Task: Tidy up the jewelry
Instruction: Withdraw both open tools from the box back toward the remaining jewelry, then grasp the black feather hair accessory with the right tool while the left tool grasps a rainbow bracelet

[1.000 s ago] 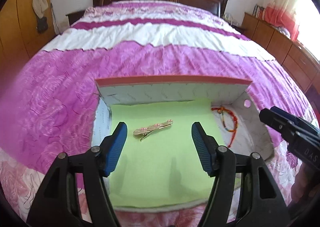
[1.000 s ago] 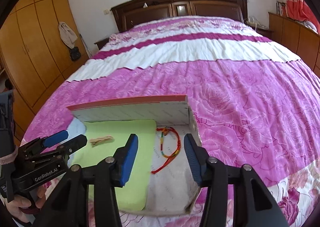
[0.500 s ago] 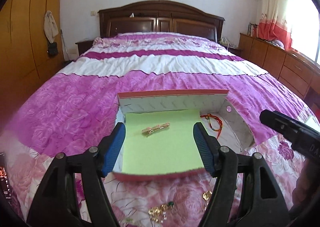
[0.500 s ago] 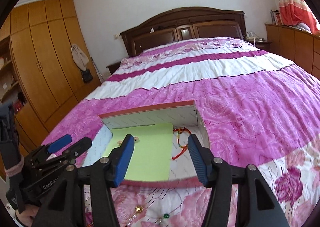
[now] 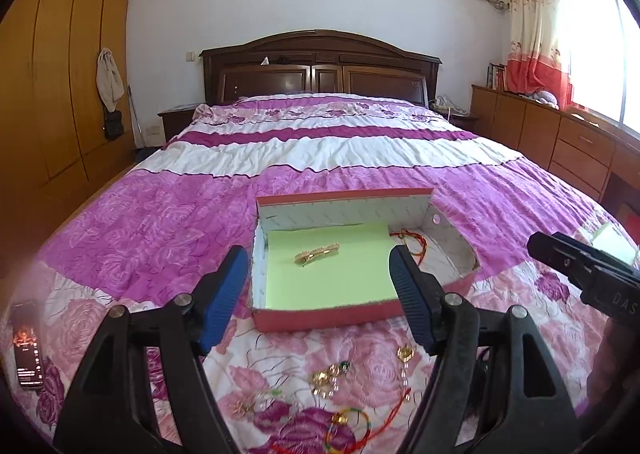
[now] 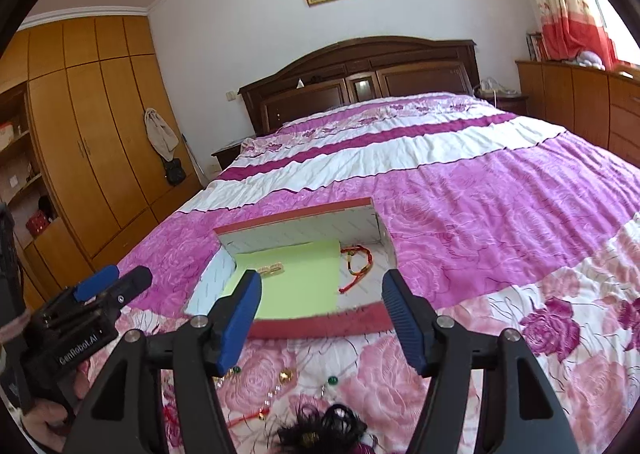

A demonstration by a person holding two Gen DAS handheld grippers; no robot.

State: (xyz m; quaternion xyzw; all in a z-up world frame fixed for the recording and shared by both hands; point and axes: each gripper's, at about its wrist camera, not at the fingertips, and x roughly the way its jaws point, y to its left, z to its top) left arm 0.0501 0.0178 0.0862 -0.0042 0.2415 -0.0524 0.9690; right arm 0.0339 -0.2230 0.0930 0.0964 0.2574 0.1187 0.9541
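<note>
1. Centre of both views: red-rimmed cardboard box (image 5: 332, 318), lid off, lying on the pink floral bedspread (image 5: 160, 238). A green liner sheet (image 5: 332, 278) covers the left part of its floor. Light, thin-walled; likely to slide on the cloth if pushed.
2. On the liner, centre of the left-wrist view: gold hair clip (image 5: 317, 253). Stiff, small, smooth metal; best pinched across its long sides, since an end grip may let it pivot.
3. Right part of the box floor: red braided cord bracelet (image 6: 356, 264) with coloured beads. Limp and light; take it where the strands bunch.
4. Lower centre of the left-wrist view, on the bedspread outside the box: gold earrings (image 5: 328, 376), a beaded drop piece (image 5: 405, 370), a multicoloured cord bangle (image 5: 348, 430). Tiny, likely slippery, prone to sinking into soft fabric.
5. Bottom edge of the right-wrist view: black hair tie (image 6: 320, 428). Soft, springy, easy to pinch anywhere.
6. Left gripper (image 5: 316, 296): jaws opening, nothing between the pads.
7. Right gripper (image 6: 322, 320): jaws opening, likewise empty.
8. Lower left of the left-wrist view: phone (image 5: 27, 358), screen lit.
</note>
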